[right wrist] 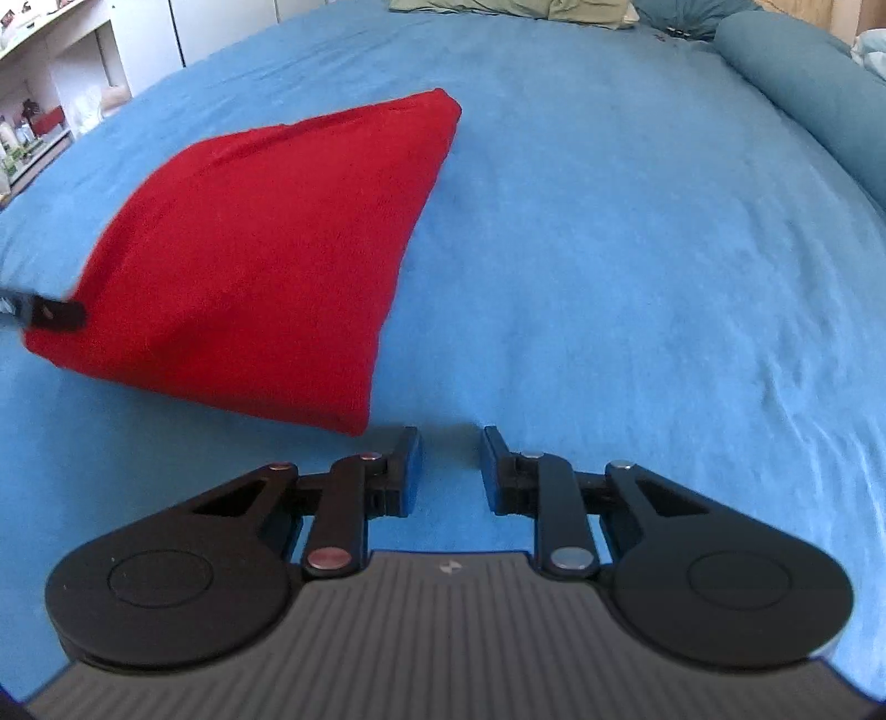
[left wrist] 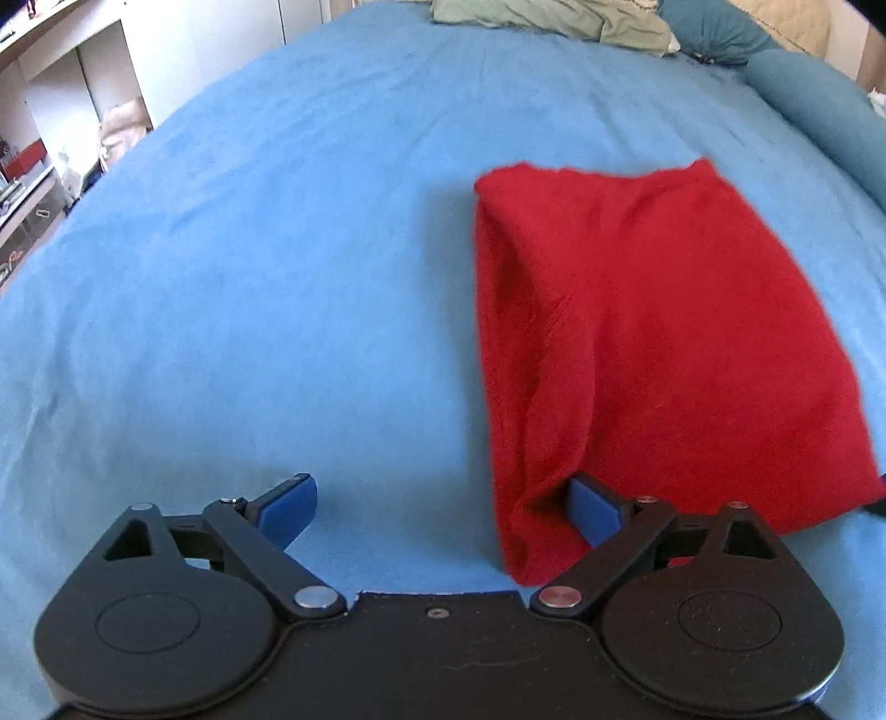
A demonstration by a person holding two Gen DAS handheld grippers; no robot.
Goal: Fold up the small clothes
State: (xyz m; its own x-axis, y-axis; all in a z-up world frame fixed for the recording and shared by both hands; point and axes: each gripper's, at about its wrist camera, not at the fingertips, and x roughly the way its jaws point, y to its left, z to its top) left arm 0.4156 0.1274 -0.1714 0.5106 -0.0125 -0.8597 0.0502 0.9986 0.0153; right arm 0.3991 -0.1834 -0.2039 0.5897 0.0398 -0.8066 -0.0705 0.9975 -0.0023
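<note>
A folded red cloth point(left wrist: 653, 343) lies on the blue bedspread point(left wrist: 249, 277). My left gripper point(left wrist: 443, 509) is open wide at the cloth's near left corner; its right finger point(left wrist: 595, 507) touches the cloth's edge, its left finger rests over bare bedspread. In the right wrist view the same red cloth point(right wrist: 260, 238) lies to the left. My right gripper point(right wrist: 451, 471) is partly open and empty, just right of the cloth's near corner. The tip of the left gripper point(right wrist: 50, 313) shows at the cloth's left edge.
Green pillows point(left wrist: 554, 19) and a teal bolster point(left wrist: 819, 105) lie at the head of the bed. White shelves point(left wrist: 50, 111) with small items stand off the bed's left side. The bolster also shows in the right wrist view point(right wrist: 803, 83).
</note>
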